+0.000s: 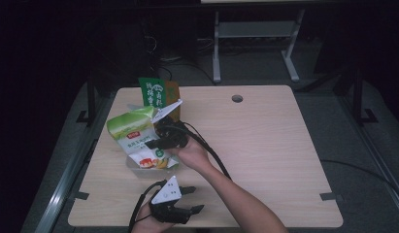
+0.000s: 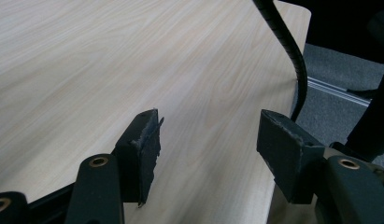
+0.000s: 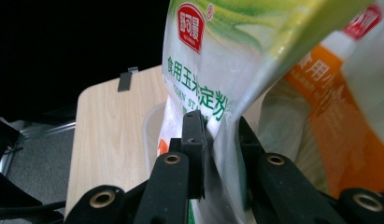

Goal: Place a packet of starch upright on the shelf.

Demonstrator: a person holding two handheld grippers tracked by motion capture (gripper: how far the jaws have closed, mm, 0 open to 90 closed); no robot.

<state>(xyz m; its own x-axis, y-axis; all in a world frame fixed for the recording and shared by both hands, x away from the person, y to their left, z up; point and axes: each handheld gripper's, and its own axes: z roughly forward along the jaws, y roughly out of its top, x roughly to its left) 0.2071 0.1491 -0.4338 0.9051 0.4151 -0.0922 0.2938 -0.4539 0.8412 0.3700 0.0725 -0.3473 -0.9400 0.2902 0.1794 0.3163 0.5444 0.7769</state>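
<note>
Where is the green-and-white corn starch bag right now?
In the high view, the corn starch bag sits at the table's left side, pinched by the right hand-held gripper, just before the upright green packet.

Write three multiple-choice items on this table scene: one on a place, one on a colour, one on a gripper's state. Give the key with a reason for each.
1. Where is the left gripper?
A. near the table's front edge
B. beside the round hole
C. over the floor

2. What colour is the top of the bag held by the right gripper?
A. blue
B. green
C. black

3. How does the left gripper stand?
A. shut on a bag
B. shut on a cable
C. open, holding nothing

Key: 1 A, the high view shows it low at the near edge; 2 B, the bag's top band is light green; 3 C, the left gripper view shows bare wood between its spread jaws.
</note>
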